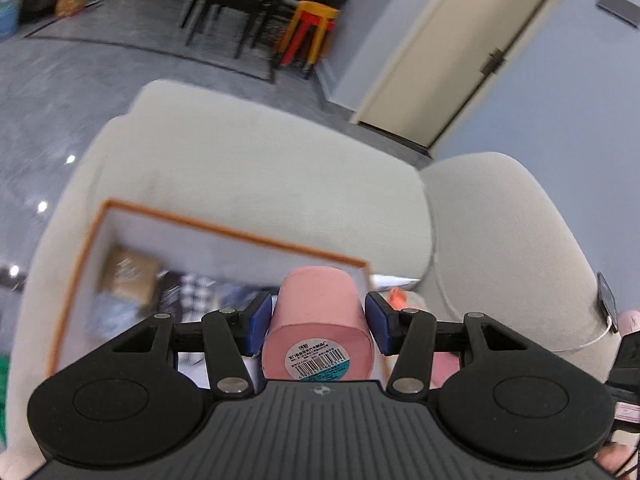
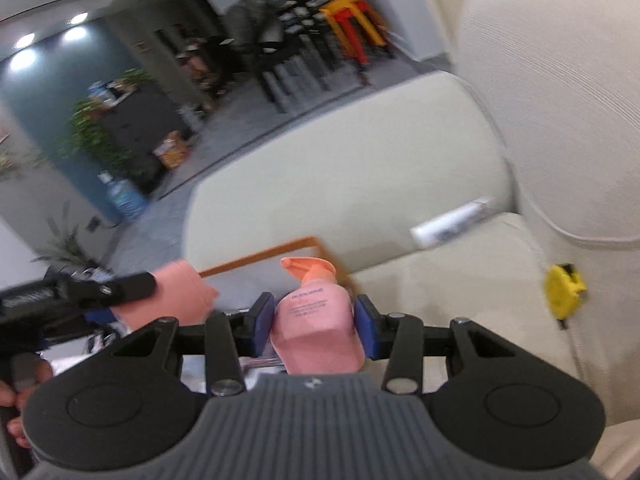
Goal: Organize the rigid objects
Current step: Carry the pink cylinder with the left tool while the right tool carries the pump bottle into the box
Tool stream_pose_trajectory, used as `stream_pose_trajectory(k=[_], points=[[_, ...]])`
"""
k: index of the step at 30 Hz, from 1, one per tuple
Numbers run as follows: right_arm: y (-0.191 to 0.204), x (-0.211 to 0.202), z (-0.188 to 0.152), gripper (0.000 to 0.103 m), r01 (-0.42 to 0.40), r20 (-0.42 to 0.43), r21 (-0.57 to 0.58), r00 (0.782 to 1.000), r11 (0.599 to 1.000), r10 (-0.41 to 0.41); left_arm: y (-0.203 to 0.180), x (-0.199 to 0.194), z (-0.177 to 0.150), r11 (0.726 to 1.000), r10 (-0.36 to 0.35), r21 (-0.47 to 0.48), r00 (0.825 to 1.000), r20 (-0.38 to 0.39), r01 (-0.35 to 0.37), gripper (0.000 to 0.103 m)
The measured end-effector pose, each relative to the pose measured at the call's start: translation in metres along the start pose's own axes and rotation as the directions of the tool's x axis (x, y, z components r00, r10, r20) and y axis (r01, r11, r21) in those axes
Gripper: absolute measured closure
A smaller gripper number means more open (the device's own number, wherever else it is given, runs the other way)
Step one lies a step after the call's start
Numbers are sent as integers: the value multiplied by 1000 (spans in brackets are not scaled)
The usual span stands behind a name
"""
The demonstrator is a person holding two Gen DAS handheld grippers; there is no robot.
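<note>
My left gripper (image 1: 317, 322) is shut on a pink cup (image 1: 318, 320) with a barcode sticker on its base, held above a white box with an orange rim (image 1: 224, 226) that sits on a beige sofa. The box holds several blurred items. My right gripper (image 2: 314, 320) is shut on a pink pump bottle (image 2: 316, 320), held over the box's right corner (image 2: 304, 242). The left gripper with the pink cup (image 2: 180, 292) shows at the left of the right wrist view.
A white tube (image 2: 452, 222) lies on the sofa seat against the armrest, and a yellow tape measure (image 2: 562, 290) lies further right. A beige sofa armrest (image 1: 260, 168) rises behind the box. Grey floor, chairs and stacked stools (image 1: 310, 32) lie beyond.
</note>
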State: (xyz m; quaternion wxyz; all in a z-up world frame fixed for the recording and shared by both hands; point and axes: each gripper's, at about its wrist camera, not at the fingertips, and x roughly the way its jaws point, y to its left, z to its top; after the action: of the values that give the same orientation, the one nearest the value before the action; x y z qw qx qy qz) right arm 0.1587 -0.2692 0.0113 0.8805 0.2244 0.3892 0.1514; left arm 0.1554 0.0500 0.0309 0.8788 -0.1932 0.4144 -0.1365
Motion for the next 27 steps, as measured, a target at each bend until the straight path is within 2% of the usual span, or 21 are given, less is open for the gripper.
stream_pose_trajectory(k=[2, 6, 14, 21, 27], points=[[21, 6, -4, 59, -38, -25, -46, 999, 998, 37, 15, 0, -7, 999, 15, -38, 1000, -14, -16, 45], [46, 36, -19, 59, -77, -113, -57, 991, 995, 70, 46, 3, -16, 995, 24, -94, 999, -32, -27, 45], [65, 102, -45, 59, -5, -223, -76, 975, 997, -12, 80, 24, -23, 994, 48, -95, 993, -108, -58, 45], [68, 130, -60, 59, 44, -275, -157, 957, 987, -87, 92, 49, -27, 989, 69, -114, 982, -173, -90, 45], [63, 145, -67, 59, 65, -349, -175, 929, 982, -123, 97, 63, -31, 988, 92, -102, 969, -228, -118, 44]])
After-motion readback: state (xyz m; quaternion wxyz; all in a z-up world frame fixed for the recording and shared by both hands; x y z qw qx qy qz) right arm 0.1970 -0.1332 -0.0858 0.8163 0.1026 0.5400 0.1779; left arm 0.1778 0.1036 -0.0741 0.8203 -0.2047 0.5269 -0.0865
